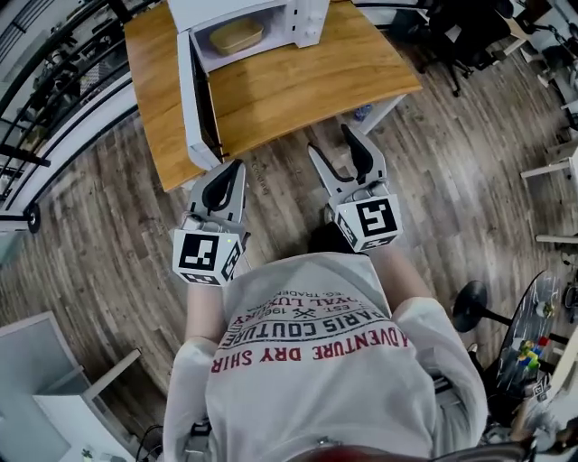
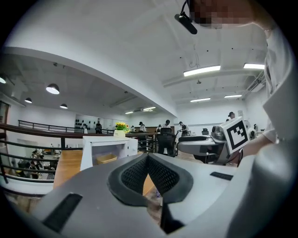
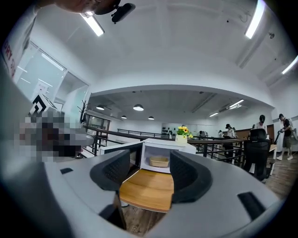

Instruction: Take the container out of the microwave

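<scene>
The left gripper [image 1: 236, 167] is held out low in front of the person's chest, its forearm stretched forward and its nose aimed roughly level toward the near edge of the wooden table [image 1: 307, 86]. Its jaws are pressed together tip to tip, with nothing caught between them (its own view shows the two ribbed pads [image 2: 135, 174] meeting in a point). It is stopped short of the table, over the plank floor [image 1: 108, 235].

Further in, the white microwave [image 1: 307, 18] is seen at the far side of the table, its door [image 1: 193, 99] swung fully out toward the person. The tan container [image 1: 236, 36] is seen lying inside the cavity, well apart from both tools.

The right gripper [image 1: 332, 143] is carried beside the left one and slightly ahead of it, also level, with its marker cube turned up to the head camera. Its jaws are spread wide and nothing is held; in the right gripper view the container [image 3: 159, 161] is framed far off in the gap between the pads [image 3: 114, 169].
</scene>
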`<act>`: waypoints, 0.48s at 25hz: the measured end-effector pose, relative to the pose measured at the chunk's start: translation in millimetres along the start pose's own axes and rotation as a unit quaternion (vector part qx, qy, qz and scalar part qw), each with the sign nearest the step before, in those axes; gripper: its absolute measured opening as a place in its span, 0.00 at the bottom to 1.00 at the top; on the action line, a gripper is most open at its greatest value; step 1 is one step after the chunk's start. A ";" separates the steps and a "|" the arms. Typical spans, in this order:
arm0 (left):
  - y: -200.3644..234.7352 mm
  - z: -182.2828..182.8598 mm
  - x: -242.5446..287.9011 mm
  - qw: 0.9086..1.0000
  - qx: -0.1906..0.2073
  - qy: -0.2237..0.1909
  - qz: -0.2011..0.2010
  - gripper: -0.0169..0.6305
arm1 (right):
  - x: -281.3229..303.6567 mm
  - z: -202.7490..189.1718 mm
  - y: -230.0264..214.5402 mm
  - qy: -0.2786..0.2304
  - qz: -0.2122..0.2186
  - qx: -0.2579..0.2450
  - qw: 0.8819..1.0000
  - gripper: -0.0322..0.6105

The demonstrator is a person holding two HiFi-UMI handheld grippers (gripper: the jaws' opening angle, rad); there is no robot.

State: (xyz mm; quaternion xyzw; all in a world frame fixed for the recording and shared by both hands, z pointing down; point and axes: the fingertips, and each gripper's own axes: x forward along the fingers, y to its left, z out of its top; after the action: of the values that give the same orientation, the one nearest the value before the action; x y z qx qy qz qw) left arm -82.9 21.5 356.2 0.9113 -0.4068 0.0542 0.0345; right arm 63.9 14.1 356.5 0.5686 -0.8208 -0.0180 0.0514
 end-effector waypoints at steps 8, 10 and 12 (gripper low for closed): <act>-22.8 17.1 104.4 0.998 -0.002 0.004 0.070 0.05 | 59.6 -1.8 -98.2 0.001 0.090 -0.001 0.996 0.47; -23.6 16.8 125.0 0.996 -0.005 0.003 0.093 0.05 | 72.6 -2.7 -115.6 -0.002 0.113 -0.011 0.993 0.47; -23.7 14.7 142.4 0.993 -0.012 0.004 0.115 0.05 | 84.3 -7.3 -129.8 0.001 0.138 -0.020 0.990 0.47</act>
State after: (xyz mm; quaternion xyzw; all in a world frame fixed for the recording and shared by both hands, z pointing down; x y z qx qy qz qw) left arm 30.2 -69.3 359.2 0.8575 -0.5097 0.0569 0.0402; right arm 156.3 -110.3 357.8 0.4487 -0.8909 -0.0264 0.0660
